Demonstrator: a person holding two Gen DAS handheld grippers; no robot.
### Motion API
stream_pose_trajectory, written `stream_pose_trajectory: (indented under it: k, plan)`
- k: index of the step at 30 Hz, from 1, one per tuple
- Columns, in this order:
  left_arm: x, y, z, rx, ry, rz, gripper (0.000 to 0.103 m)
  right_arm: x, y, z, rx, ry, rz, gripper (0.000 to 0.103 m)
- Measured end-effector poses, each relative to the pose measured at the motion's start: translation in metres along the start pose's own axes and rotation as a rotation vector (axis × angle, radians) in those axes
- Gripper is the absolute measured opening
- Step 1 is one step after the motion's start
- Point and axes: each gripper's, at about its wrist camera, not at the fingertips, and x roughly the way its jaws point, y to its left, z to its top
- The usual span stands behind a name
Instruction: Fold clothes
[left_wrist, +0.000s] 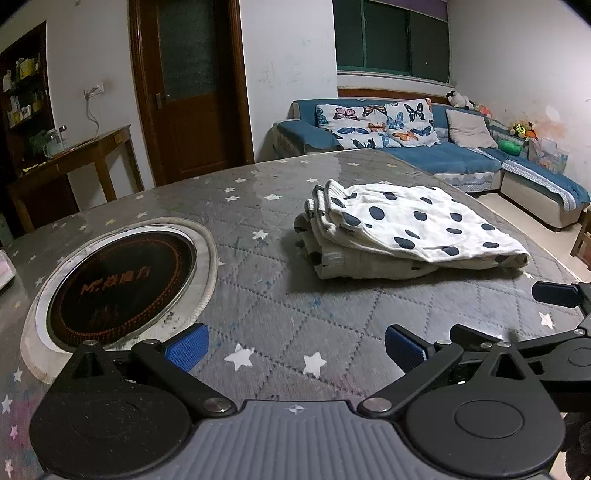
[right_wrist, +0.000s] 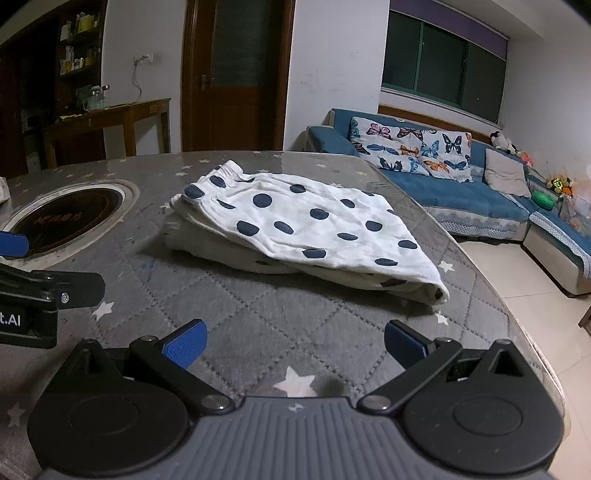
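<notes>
Claws, left (left_wrist: 295, 349) and right (right_wrist: 293, 345), both wide, empty, short of folded polka-dot garment (right_wrist: 306, 229).

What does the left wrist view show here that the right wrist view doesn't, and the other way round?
Only the left wrist view shows the left gripper open, its own fingers spread apart, and the cooktop close up.

Only the right wrist view shows the right gripper open, and the bare floor past the table's edge.

Both show the folded dotted garment lying untouched on the star-patterned table, with the blue sofa and door behind.
</notes>
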Motion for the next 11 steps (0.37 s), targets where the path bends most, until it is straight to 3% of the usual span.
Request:
stream_pose_trajectory:
  k: [11]
  plan:
    - [-0.0077,0.0013,-0.0028,-0.013,-0.013,-0.01,0.103,-0.0076,0.0035,0.0001,-0.009,-0.002,-0.015,0.103]
